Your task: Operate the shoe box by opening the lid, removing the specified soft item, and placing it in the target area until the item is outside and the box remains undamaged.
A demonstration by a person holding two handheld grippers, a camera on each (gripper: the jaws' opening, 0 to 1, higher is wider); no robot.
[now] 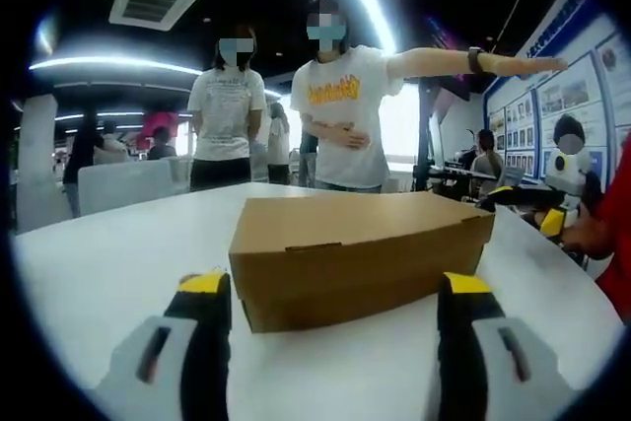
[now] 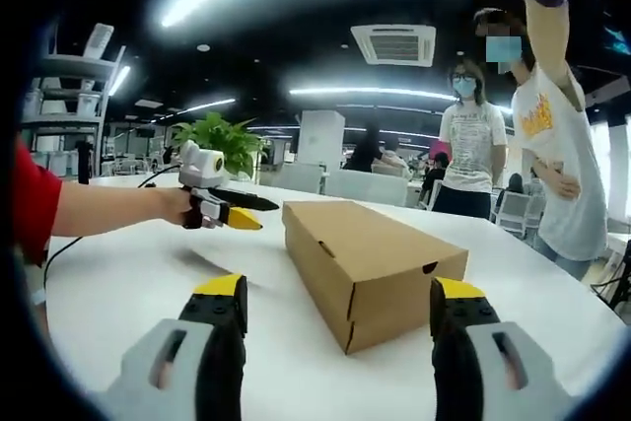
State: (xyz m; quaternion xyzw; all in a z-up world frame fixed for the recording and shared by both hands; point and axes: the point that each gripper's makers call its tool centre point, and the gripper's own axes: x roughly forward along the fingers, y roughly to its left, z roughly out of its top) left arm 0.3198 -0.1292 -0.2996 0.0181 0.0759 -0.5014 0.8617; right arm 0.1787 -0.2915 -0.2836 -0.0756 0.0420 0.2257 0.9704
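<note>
A brown cardboard shoe box [image 1: 355, 253] lies on the white table [image 1: 99, 263] with its lid down. In the left gripper view it sits long side on, just beyond my left gripper [image 1: 333, 288], whose yellow-tipped jaws stand wide apart with nothing between them. The right gripper view has the box [image 2: 370, 263] corner on, ahead of my right gripper [image 2: 338, 293], which is also open and empty. Left of the box there, a hand with a red sleeve holds the left gripper [image 2: 229, 210] over the table. The right gripper [image 1: 532, 206] shows at the box's right end.
Two people [image 1: 340, 105] stand behind the far edge of the table, one with an arm stretched out over it. A potted plant [image 2: 222, 135] and white chairs [image 2: 340, 182] are beyond the table [image 2: 128, 273]. Poster boards [image 1: 577, 96] line the right wall.
</note>
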